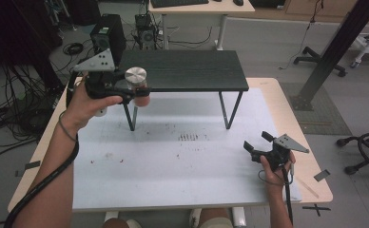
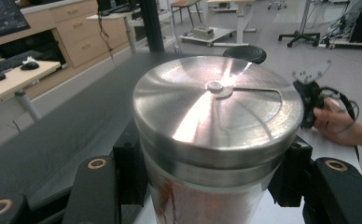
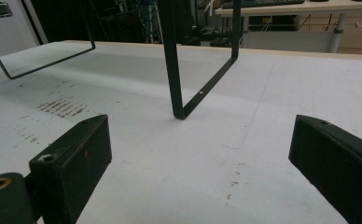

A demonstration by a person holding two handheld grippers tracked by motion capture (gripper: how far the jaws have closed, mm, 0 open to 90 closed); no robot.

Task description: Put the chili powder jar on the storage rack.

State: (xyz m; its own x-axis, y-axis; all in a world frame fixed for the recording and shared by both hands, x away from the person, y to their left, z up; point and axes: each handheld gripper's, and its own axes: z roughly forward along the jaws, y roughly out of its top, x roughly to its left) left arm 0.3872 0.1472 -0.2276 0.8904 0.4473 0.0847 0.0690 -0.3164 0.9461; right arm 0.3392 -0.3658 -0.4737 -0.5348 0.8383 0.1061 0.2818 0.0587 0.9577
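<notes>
Holding the upright steel-lidded glass jar (image 1: 136, 84) clamped in our left hand-held gripper (image 1: 125, 92), level with the black shelf's (image 1: 187, 71) front-left edge; right hand-held gripper (image 1: 257, 142) wide open, empty, farther off.

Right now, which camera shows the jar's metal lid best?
The left gripper view: the jar's lid is close up, its centre knob and seam clear. The high view shows it small, at the shelf's left end.

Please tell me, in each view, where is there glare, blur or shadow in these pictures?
Left gripper view: bright glare streaks cross the jar's metal lid, and the black shelf behind it is smeared by blur. High view: the shelf casts a soft shadow on the white table. Right gripper view: the near jaws look soft, and the shelf leg looks sharper.
</notes>
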